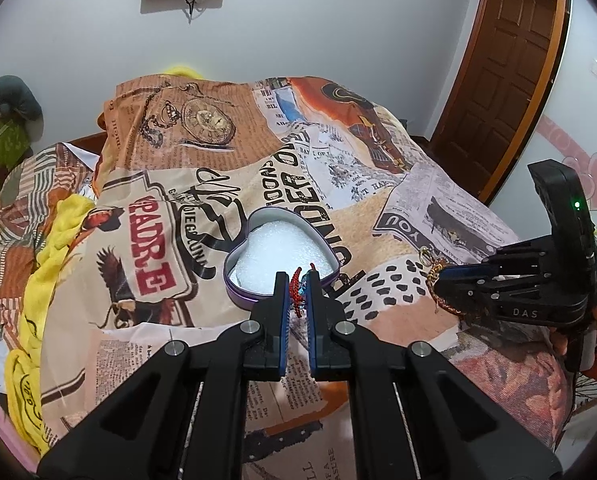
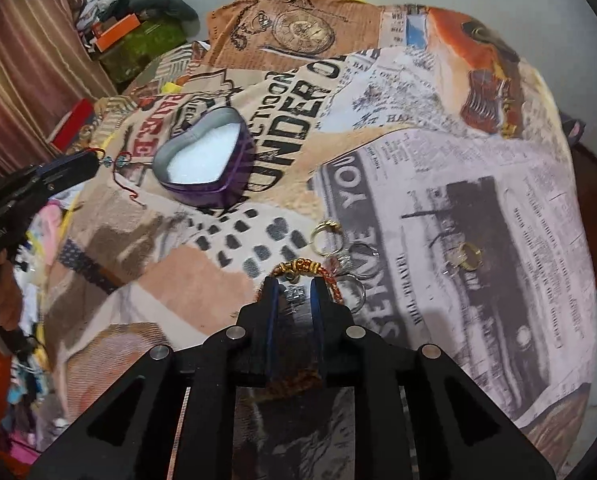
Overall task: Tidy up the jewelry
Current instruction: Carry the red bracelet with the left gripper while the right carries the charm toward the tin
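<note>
Fingers of the left gripper (image 1: pixel 298 280) are filling the lower middle of the left wrist view, pinching a red cord bracelet (image 1: pixel 296 289) with a small blue bead between their blue pads. Just above the tips, a purple heart-shaped tin (image 1: pixel 281 252) is sitting open at the centre of the frame, showing its white foam lining. It is resting on a newspaper-print cloth (image 1: pixel 170 168) covering the bed. At the right edge, the right gripper (image 1: pixel 442 278) is reaching in, with a red-and-gold braided bracelet (image 1: pixel 434 280) at its tips.

Moving to the right wrist view, the right gripper (image 2: pixel 296 280) is occupying the lower middle, its fingers spread partway with the braided bracelet (image 2: pixel 302 267) lying across and around the tips; whether they are gripping it I cannot tell. Several rings (image 2: pixel 328 234) are lying on the cloth (image 2: pixel 458 160) just right of and above the tips, and a gold ring (image 2: pixel 469 258) is sitting further right. The tin (image 2: pixel 206 168) is showing at upper left, and the left gripper (image 2: pixel 94 158) is holding the red cord bracelet (image 2: pixel 118 164) just beside it.
</note>
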The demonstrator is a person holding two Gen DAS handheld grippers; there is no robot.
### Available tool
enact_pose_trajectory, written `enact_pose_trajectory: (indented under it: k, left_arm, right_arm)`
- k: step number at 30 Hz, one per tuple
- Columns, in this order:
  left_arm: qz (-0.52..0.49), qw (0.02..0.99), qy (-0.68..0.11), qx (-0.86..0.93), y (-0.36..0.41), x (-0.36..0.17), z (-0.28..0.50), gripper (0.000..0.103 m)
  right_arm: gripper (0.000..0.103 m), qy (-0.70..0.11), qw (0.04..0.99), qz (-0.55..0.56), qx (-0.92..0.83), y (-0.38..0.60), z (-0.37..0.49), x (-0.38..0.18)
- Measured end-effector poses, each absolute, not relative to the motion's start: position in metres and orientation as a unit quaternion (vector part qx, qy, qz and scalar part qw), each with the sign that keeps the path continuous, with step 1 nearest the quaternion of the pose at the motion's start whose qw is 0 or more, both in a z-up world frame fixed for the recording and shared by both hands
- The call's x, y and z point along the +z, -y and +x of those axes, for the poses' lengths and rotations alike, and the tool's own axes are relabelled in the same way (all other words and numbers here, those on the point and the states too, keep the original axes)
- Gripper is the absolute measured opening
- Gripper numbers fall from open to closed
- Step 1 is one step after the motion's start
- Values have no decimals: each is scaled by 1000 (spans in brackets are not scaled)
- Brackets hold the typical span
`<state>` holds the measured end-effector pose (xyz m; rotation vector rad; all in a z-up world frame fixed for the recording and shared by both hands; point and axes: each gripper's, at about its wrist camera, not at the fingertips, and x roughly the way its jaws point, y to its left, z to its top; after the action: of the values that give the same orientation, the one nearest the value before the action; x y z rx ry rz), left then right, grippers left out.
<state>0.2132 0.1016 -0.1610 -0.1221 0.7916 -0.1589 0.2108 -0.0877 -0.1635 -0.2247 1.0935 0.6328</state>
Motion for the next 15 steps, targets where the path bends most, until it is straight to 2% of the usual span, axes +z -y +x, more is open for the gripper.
enact_pose_trajectory:
  k: [6,8,15]
  left_arm:
    - [-62,915,-392,-79,-98,-168,218,6]
    - [-60,914,-393,-79,-97,-169,218,6]
    - [-56,917,-387,-75,-98,-163,211,6]
  right_arm:
    - [14,-496,806,-127,297,86,212,-167]
    - [9,-490,808,-130,299,85,211,-167]
    - [9,-477,814,-139,299,84,208,-163]
